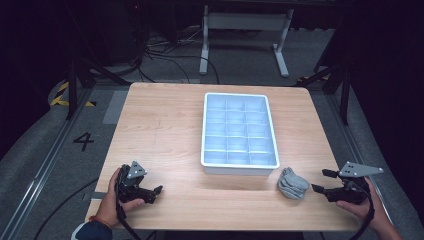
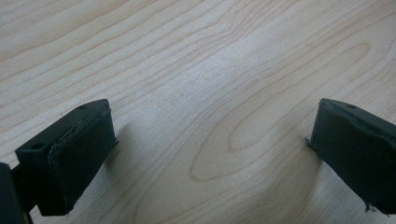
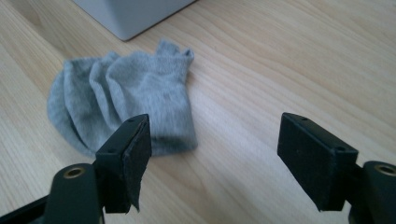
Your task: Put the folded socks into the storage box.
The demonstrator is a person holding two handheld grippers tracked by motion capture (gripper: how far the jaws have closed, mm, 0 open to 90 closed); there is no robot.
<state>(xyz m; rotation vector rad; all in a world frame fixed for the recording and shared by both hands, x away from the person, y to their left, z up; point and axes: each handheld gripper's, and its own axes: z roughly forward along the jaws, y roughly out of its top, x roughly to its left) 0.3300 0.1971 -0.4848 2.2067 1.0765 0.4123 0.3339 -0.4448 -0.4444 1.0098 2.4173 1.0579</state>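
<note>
Our right gripper (image 1: 320, 181) stands wide open with nothing between its jaws, low over the desk (image 1: 165, 125). Just ahead of it, a little toward its left jaw, lies the crumpled grey sock (image 3: 126, 105), close but not touched. Beyond the sock sits the white tray (image 1: 240, 169), its near corner just past the sock. Well off to the side, our left gripper (image 1: 156, 192) is also wide open and empty over bare wood.

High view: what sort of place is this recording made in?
Probably a lab or recording studio rather than a home: a lone wooden table on grey floor with cables, a floor number marking, and dark surrounds.
</note>
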